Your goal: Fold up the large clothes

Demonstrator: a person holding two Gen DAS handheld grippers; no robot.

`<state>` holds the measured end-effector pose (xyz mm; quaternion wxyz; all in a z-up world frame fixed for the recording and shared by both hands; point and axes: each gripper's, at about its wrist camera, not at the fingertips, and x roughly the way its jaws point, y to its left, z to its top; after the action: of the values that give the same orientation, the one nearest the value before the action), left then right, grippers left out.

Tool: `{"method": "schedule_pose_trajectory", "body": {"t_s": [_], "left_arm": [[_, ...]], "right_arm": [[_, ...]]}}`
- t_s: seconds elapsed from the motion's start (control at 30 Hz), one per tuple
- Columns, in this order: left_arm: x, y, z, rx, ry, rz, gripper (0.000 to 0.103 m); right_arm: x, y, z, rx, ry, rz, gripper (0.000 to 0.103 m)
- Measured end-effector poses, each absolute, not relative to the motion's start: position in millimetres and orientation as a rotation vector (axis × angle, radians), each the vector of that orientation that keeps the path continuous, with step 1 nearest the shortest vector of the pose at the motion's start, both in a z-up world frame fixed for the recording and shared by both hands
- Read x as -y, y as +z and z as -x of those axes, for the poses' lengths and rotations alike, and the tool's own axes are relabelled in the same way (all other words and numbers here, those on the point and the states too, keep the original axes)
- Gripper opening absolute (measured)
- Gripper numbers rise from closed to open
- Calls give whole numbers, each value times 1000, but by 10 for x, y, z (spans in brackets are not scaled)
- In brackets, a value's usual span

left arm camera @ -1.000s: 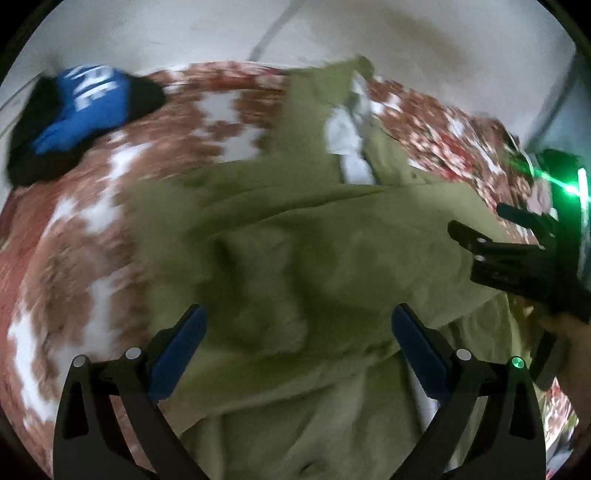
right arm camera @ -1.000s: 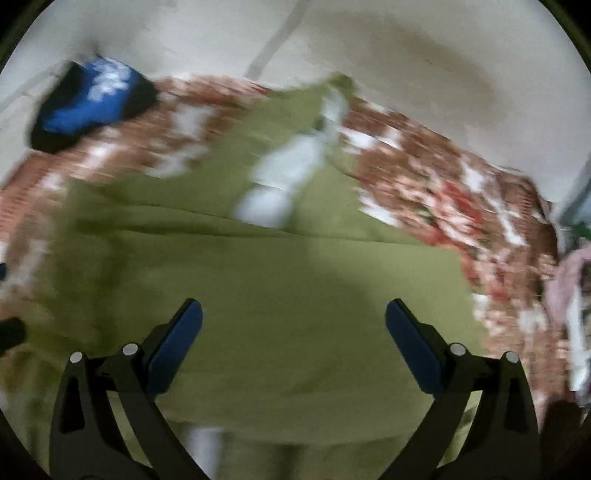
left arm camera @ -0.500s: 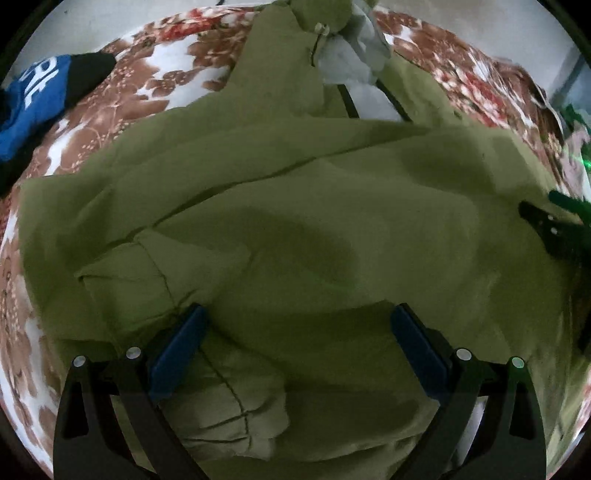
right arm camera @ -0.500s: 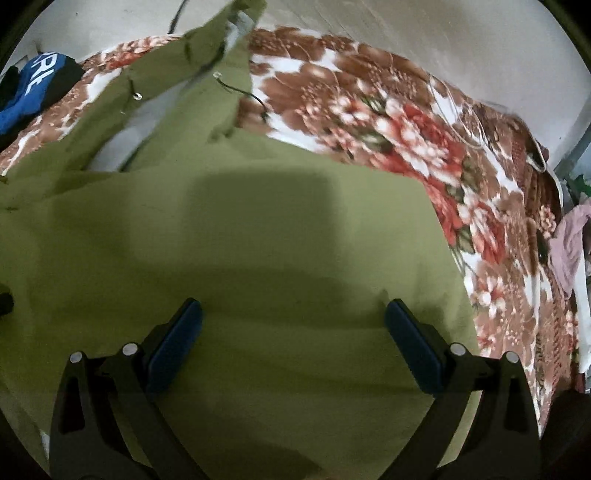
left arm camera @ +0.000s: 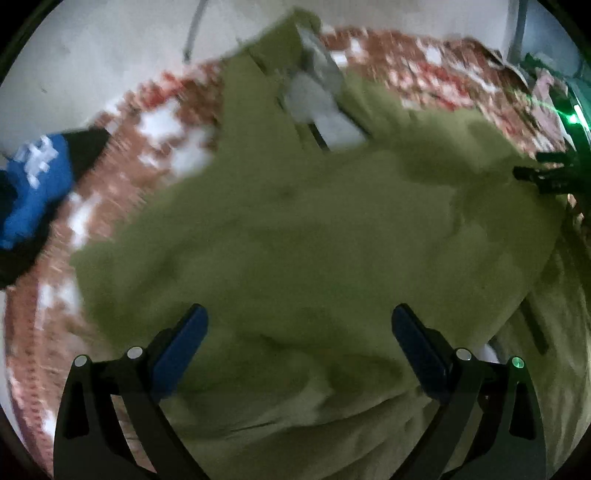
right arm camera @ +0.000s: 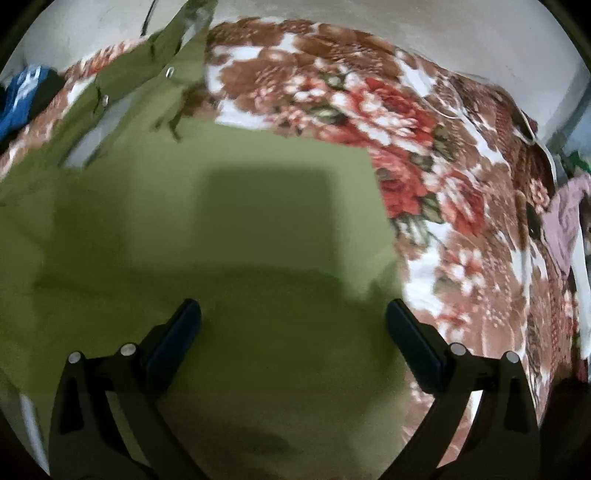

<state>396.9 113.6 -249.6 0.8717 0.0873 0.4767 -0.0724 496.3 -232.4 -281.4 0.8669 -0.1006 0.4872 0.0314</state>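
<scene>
A large olive-green jacket (left arm camera: 314, 236) with a grey lining (left arm camera: 317, 99) lies spread on a floral blanket (left arm camera: 147, 147). My left gripper (left arm camera: 299, 339) hovers over its rumpled near part, open and empty. The jacket also fills the right wrist view (right arm camera: 240, 240), flat and smooth, with snap buttons on its far flap (right arm camera: 170, 72). My right gripper (right arm camera: 293, 332) is open and empty above it. The right gripper also shows at the right edge of the left wrist view (left arm camera: 546, 173).
A blue and black garment (left arm camera: 33, 184) lies at the far left of the blanket, and shows in the right wrist view (right arm camera: 22, 96). A pink cloth (right arm camera: 565, 229) lies at the blanket's right edge. A pale wall (right arm camera: 443, 29) stands behind.
Both grippers have stayed open. The left wrist view has pulled back and up, so the blue garment and wall show again. The right wrist view has shifted slightly right over the flat jacket.
</scene>
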Motion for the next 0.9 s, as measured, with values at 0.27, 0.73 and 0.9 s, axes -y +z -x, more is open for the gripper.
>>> {"method": "schedule_pose_trajectory", "body": {"t_s": [0.27,0.73,0.9], "left_arm": [[-1746,-1906,-4454,-982,-110,-84,98],[-1861,-2218,-6692,-963,-245,71,96],[-1678,-2417,-7286,-970,-260,-20,96]], "right_arm": [[2072,-1985,-5289,-947,73,207,98],[1097,-2108,-7316,-924,214,162,98],[832,-2371,-7849,-946,253,182,98]]}}
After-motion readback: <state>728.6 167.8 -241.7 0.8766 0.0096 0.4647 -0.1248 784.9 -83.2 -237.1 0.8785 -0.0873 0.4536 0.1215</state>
